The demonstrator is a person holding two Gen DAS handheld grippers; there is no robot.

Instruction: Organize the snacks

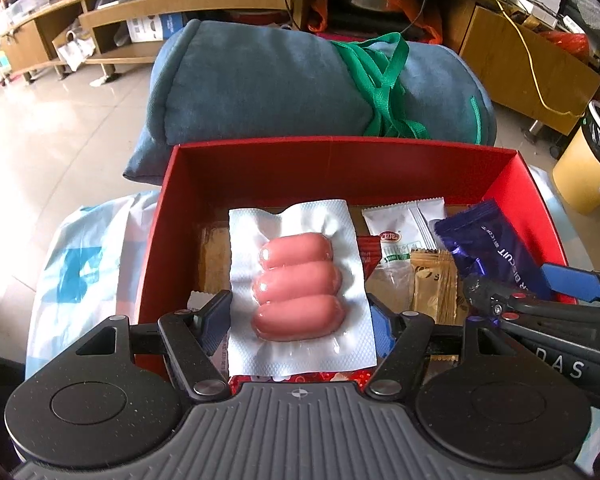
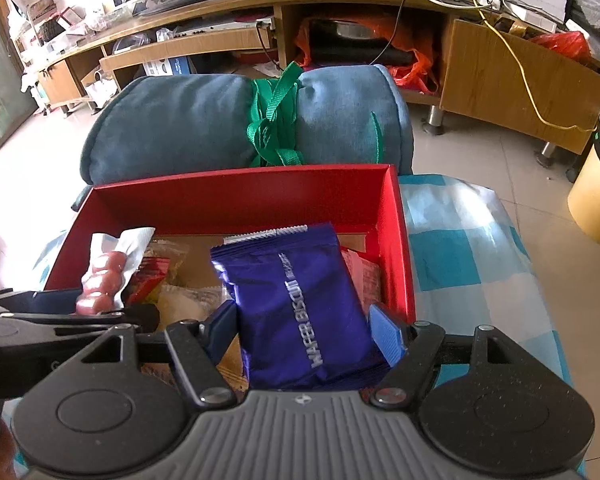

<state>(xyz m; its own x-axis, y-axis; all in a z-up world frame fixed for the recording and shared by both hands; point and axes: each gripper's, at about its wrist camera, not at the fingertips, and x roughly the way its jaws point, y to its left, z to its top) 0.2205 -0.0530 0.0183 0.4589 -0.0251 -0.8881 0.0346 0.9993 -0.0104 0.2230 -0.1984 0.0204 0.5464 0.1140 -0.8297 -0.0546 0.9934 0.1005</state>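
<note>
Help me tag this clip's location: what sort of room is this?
Probably a home living room: a long wooden TV cabinet with a screen base on top, a blue cushion, tiled floor, and a waste bin.

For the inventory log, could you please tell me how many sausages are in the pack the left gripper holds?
3, sealed in the sausage pack and stacked: one farthest from the camera, one in the middle, one nearest. None looks hidden.

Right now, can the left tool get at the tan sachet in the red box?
Probably not yet: the left tool is shut on the sausage pack, which would have to be set down first. The tan sachet lies uncovered in the red box, just right of it.
</note>
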